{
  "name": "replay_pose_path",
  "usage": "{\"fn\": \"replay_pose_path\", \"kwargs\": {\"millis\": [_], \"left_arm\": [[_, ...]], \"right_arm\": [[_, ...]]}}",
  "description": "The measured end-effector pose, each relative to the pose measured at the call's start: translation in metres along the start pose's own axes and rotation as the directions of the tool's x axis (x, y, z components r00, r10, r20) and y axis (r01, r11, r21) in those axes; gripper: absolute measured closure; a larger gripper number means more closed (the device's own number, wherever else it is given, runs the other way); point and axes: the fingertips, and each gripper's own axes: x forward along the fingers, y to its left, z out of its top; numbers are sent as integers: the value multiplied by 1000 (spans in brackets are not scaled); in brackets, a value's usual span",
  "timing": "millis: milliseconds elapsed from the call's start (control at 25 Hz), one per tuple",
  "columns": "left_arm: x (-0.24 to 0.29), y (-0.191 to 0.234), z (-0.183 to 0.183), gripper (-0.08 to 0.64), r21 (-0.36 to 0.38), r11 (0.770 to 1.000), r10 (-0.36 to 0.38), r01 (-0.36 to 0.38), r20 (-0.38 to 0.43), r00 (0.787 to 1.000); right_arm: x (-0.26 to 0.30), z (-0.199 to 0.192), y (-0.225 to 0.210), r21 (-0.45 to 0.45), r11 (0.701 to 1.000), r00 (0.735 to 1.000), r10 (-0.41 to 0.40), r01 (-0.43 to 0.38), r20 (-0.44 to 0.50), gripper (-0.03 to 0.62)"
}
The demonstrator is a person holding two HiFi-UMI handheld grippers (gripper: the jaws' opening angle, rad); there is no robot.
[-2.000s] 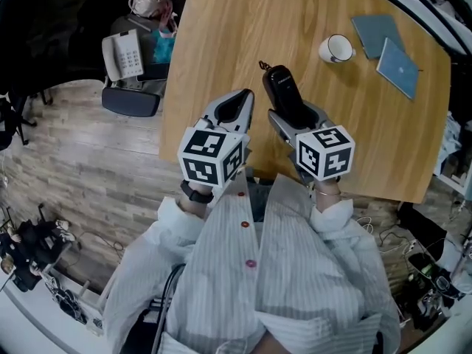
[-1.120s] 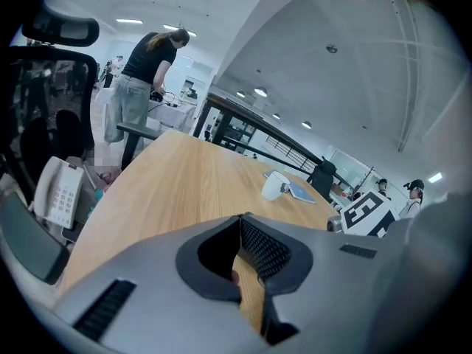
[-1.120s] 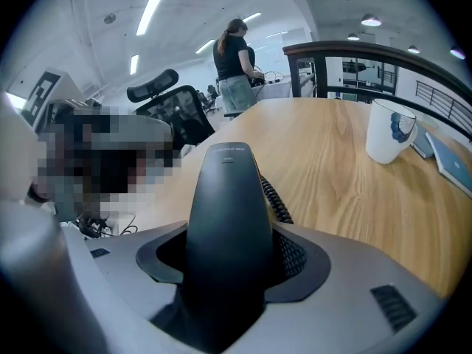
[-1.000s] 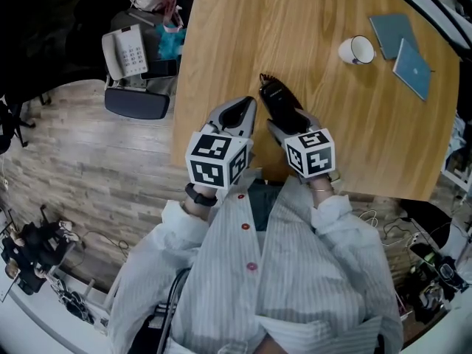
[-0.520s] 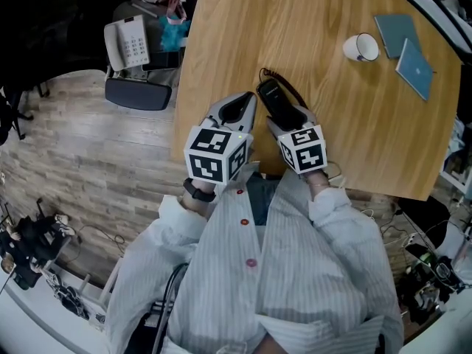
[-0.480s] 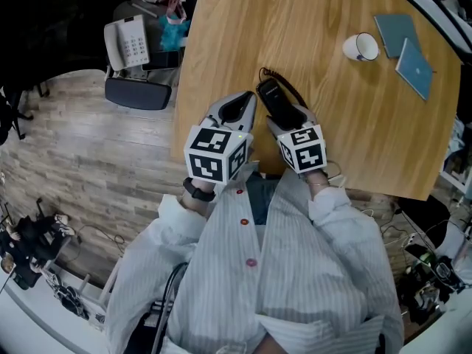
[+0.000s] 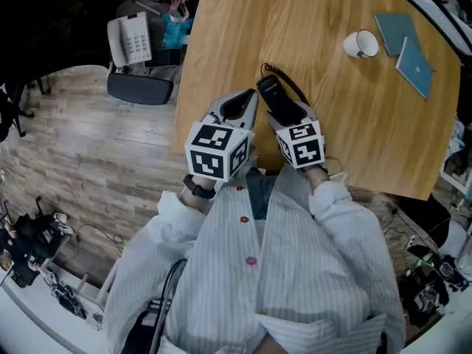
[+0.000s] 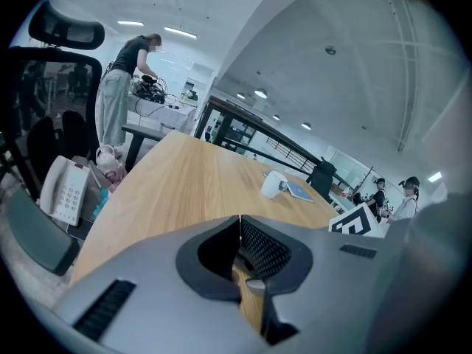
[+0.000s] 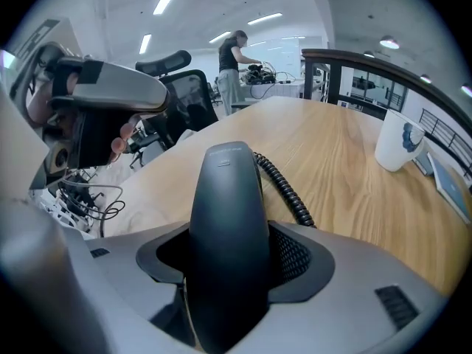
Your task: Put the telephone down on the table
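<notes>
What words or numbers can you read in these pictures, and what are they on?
No text here can be read.
Handset: a tiny mark near its top, too blurred to read.
White phone: keypad buttons, too small to read.
Mug: a blue mark, not readable.
Marker cubes: black-and-white square patterns only, no letters.

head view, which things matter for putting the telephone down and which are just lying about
In the job: black telephone handset, clamped in the right gripper; its coiled cord; the wooden table.
Lying about: white mug; two blue notebooks; white desk phone beside the table; left gripper, shut and empty.
</notes>
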Motion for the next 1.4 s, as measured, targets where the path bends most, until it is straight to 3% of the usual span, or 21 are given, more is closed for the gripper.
{"fn": "replay_pose_path", "kwargs": {"millis": [240, 720, 1000, 1400], "left_arm": [[-8, -2, 1, 543, 0, 1000, 9, -9, 19, 1000], [-10, -8, 11, 543, 38, 999, 1, -3, 36, 999], [-8, -17, 20, 543, 58, 998, -15, 12, 42, 999], [-14, -46, 29, 543, 96, 995, -8, 2, 58, 998]], "right_arm": [[-5, 0, 3, 42, 998, 999, 39, -40, 17, 299], [-18, 9, 0, 44, 999, 998, 29, -32, 60, 299], [-40, 23, -1, 98, 994, 991, 44, -57, 125, 299], [-95, 52, 2, 192, 964, 950, 124, -184, 287, 299]]}}
